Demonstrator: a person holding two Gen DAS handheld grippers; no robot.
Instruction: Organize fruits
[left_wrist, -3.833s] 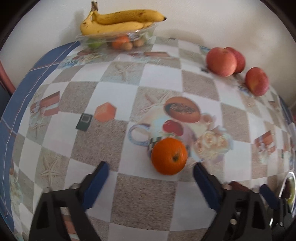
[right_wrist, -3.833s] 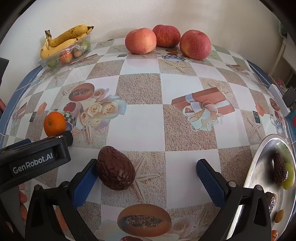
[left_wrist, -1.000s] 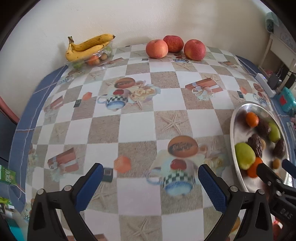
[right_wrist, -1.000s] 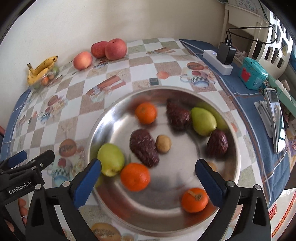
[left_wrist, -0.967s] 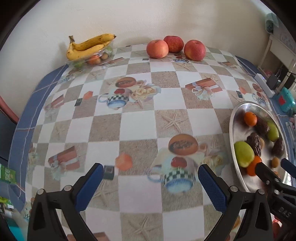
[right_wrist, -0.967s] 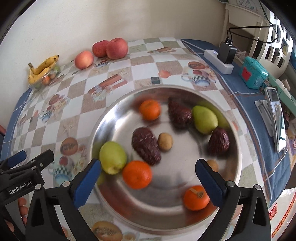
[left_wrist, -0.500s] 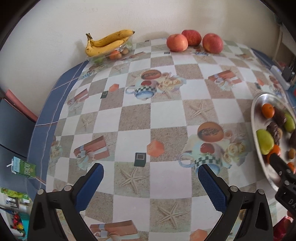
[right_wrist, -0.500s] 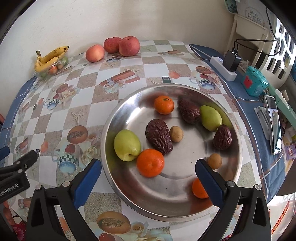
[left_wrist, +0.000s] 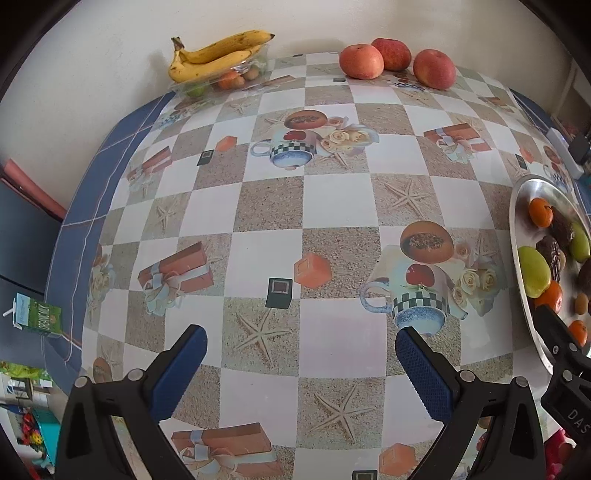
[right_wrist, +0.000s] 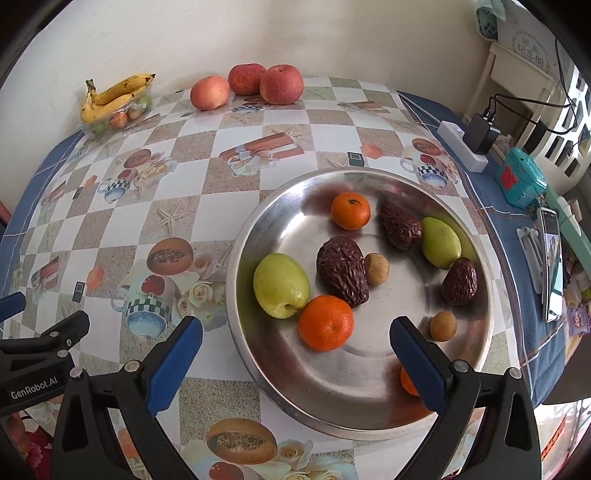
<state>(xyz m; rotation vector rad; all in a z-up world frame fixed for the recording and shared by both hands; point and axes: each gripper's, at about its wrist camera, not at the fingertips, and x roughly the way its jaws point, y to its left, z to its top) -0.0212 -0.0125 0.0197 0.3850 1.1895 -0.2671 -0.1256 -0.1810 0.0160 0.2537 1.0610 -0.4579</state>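
The left gripper (left_wrist: 299, 363) hangs above the patterned tablecloth (left_wrist: 332, 199) with its jaws wide apart and nothing between them. The right gripper (right_wrist: 295, 347) is above the near side of the steel tray (right_wrist: 258, 354), its jaws also spread wide and holding nothing.

In the tray I count ten fruits. There are three mandarins: one at the far side (right_wrist: 350, 210), one near the front (right_wrist: 325, 322), and one (right_wrist: 408, 380) partly hidden behind the right blue finger. There are two green fruits, one on the left (right_wrist: 280, 285) which touches the front mandarin, and one on the right (right_wrist: 440, 242). There are three dark wrinkled dates: a big one in the middle (right_wrist: 341, 266), one further back (right_wrist: 400, 224) just beside the right green fruit, and one at the right side (right_wrist: 459, 281). There are two small brown round fruits, one (right_wrist: 376, 268) touching the middle date and one (right_wrist: 443, 325) alone near the front right.

At the far edge of the table, against the wall, three red apples (right_wrist: 281, 88) stand close together. In the far left corner a bunch of bananas (right_wrist: 110, 96) lies on top of a clear plastic box (right_wrist: 118, 118) with some small fruits inside; their number I cannot tell.

At the right of the tray, on the blue cloth, there are a white power strip (right_wrist: 463, 146) with a black charger, a teal box (right_wrist: 521, 181) and a phone (right_wrist: 552, 258)
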